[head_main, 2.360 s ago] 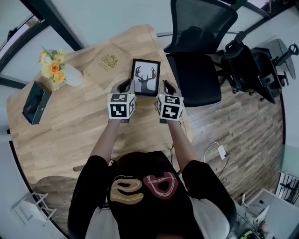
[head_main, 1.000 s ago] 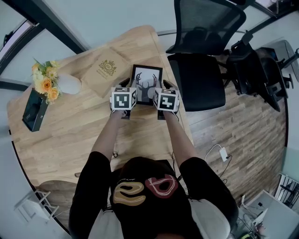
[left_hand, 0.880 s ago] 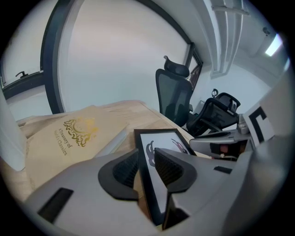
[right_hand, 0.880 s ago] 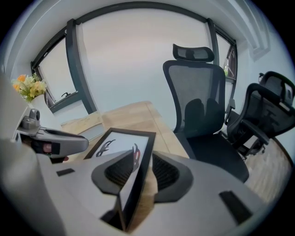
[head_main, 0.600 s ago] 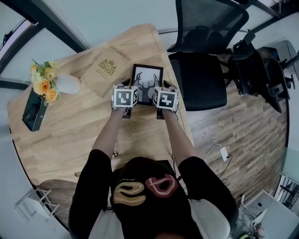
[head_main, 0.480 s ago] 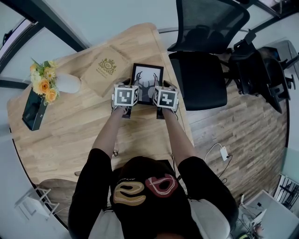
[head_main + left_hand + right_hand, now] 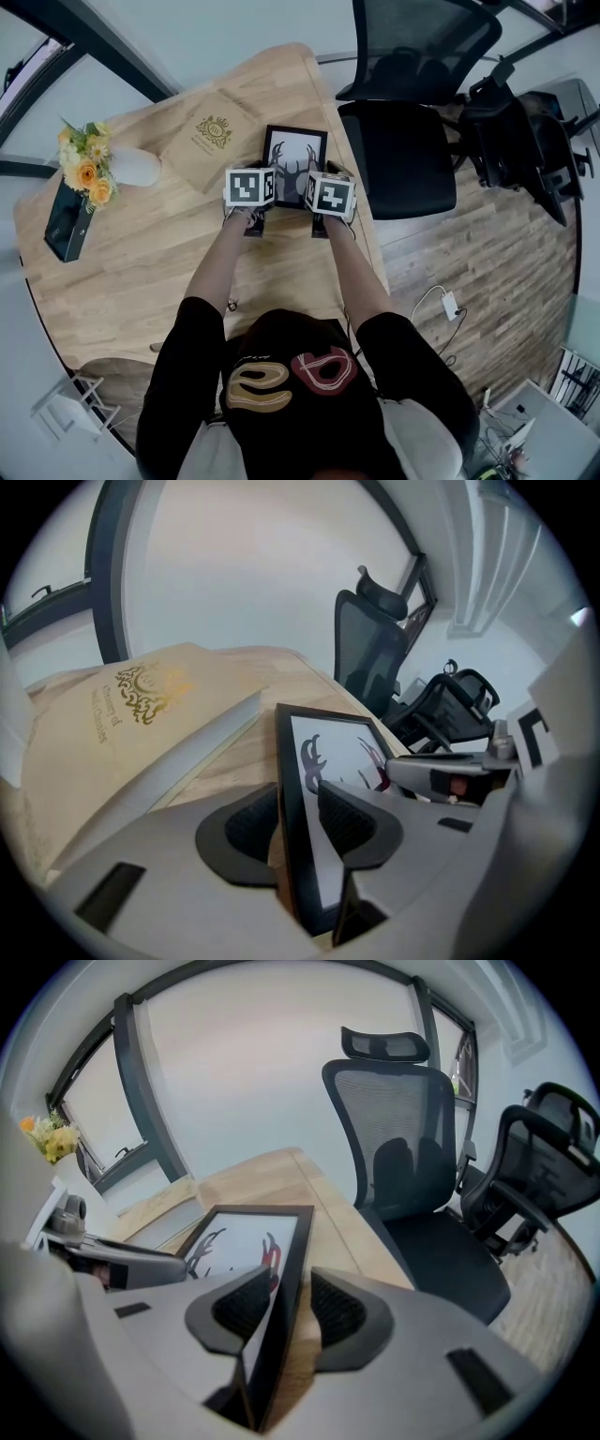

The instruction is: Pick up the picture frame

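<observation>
Picture frame with the antler print lies on the desk, up at its 1 o'clock corner, close to the edge by the office chair; left tool straddles the frame's left rail, right tool its right rail; both sets of jaws are opening, pads clear of the rails, nothing gripped. My worries: rails are thin and the glass slick, so a shallow bite could slip; uneven closing might twist the frame or skid it toward the desk edge at 3 o'clock; tan crested box at 10 o'clock crowds the left tool.
</observation>
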The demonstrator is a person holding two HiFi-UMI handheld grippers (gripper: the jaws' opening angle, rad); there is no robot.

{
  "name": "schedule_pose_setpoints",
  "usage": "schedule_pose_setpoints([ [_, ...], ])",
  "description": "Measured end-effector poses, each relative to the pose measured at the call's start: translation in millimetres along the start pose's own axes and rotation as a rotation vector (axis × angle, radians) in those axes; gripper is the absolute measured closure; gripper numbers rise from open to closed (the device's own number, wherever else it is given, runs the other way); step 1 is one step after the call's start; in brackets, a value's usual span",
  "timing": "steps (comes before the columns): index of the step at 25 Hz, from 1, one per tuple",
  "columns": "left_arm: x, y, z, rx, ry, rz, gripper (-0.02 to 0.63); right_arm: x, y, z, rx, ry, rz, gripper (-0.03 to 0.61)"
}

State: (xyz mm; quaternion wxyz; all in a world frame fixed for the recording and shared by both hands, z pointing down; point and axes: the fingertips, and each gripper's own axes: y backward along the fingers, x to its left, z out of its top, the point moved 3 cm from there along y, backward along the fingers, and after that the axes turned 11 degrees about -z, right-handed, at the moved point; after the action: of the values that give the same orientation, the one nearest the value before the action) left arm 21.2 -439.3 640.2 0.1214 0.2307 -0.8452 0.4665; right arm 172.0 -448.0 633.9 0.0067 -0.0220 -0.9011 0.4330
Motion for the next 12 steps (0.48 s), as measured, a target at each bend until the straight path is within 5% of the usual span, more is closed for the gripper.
schedule_pose_setpoints([
  [12,-0.4,0.1,1.3,-0.012,0.014,-0.004,0.480,0.7,-1.7,-1.1,0.007,-0.067,0.040,0.466],
])
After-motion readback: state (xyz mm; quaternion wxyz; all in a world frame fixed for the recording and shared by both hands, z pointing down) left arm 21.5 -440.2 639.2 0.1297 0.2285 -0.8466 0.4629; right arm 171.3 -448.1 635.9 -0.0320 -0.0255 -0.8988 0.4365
